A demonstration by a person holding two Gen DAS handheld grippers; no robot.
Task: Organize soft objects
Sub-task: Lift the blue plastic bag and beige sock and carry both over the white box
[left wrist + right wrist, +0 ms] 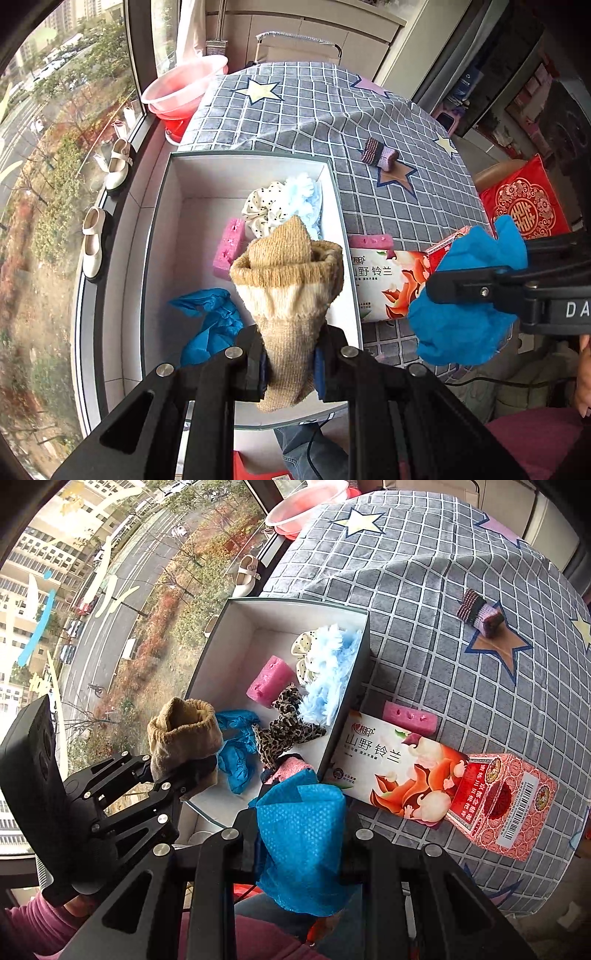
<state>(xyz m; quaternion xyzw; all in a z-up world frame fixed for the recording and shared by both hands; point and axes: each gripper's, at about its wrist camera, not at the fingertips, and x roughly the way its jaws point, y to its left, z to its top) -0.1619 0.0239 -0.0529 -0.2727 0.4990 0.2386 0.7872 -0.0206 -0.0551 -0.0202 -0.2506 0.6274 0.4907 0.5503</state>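
Observation:
My left gripper [290, 369] is shut on a rolled tan sock [288, 280], held over the near end of a white open box [159, 229]. In the right wrist view the same sock [184, 731] sits in the left gripper [184, 771] at the box's [207, 657] near left corner. My right gripper [299, 845] is shut on a crumpled blue shoe cover [303, 812], just off the box's near right corner. The box holds a pink sponge [267, 681], a fluffy light-blue piece [328, 664], a leopard scrunchie [288, 727] and another blue cover [236, 746].
On the checked tablecloth [424, 572] lie a second pink sponge [410, 714], a flowered tissue pack [399, 771], a red patterned carton [506, 808] and a striped knitted roll [480, 613]. A pink basin [184, 88] and white shoes [118, 166] sit by the window.

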